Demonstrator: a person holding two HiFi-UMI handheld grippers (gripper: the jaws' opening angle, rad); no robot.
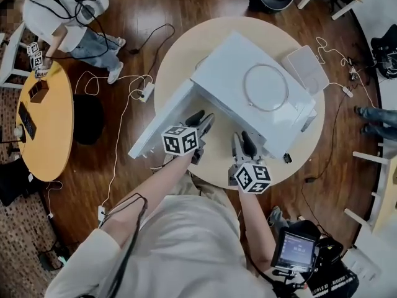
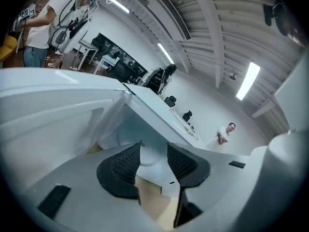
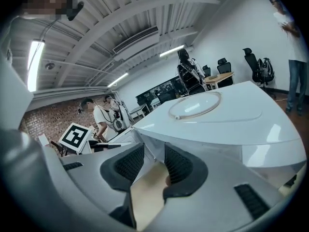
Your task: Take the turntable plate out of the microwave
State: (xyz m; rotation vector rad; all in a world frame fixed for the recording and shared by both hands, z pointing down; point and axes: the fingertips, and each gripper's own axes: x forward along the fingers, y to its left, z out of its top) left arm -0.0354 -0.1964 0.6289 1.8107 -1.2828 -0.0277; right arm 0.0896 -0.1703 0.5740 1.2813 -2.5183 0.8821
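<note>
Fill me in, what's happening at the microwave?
A person holds a gripper in each hand at the microwave on the round table. Its door stands open to the left. The left gripper and right gripper both sit at the front opening, jaws apart and empty. What looks like the plate is inside, not yet touched. A ring lies on top of the microwave.

Power strip (image 1: 147, 92), orange round table (image 1: 53, 143)
</note>
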